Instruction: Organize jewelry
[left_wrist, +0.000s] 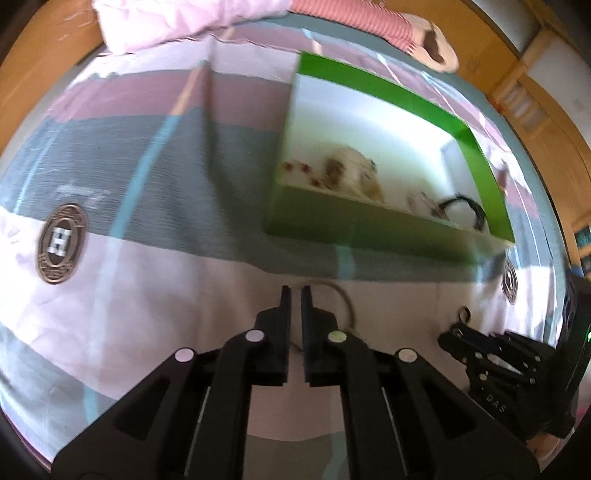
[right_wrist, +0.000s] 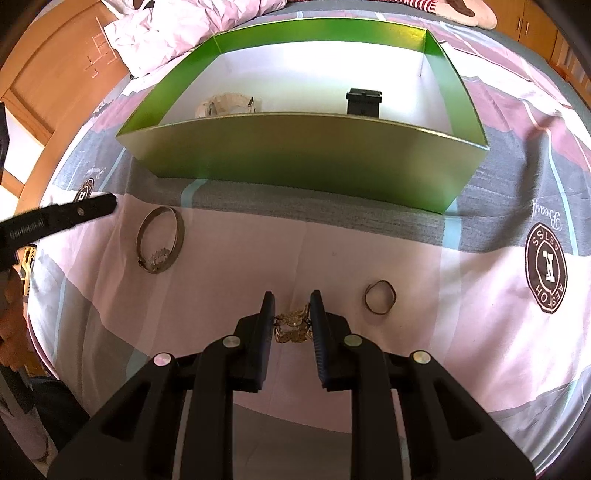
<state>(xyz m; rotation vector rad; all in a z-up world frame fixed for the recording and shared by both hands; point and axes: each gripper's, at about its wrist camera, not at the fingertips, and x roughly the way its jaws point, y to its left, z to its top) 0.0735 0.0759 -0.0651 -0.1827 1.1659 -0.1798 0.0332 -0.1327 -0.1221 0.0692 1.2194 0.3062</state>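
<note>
I see my right gripper (right_wrist: 291, 308) low in the centre of the right wrist view, its jaws parted with a tangled gold chain (right_wrist: 293, 325) lying between them on the bed sheet (right_wrist: 258, 254); the fingers flank the chain but I cannot tell whether they touch it. Just right of the gripper lies a small ring-shaped band (right_wrist: 380, 301), flat on the sheet. At the left of the frame a larger silver bangle (right_wrist: 160, 240) rests on the sheet, and the tip of my left gripper reaches in from the left edge just above it.

Across the upper half of that view stands the green box (right_wrist: 306, 158) with a white interior. Inside it, a pale bracelet-like piece (right_wrist: 225, 105) sits left of centre and a small black item (right_wrist: 364, 101) right of centre, both partly hidden by the near wall.

In the left wrist view, which is blurred, my left gripper (left_wrist: 295, 295) sits at lower centre with its jaws nearly together, a narrow gap between them and nothing visibly held. A thin curve of the bangle shows just right of its tip. The green box fills the upper right, with light beaded pieces and a dark loop inside. My right gripper appears at the lower right edge. A pink quilt (left_wrist: 177, 22) lies along the top.
</note>
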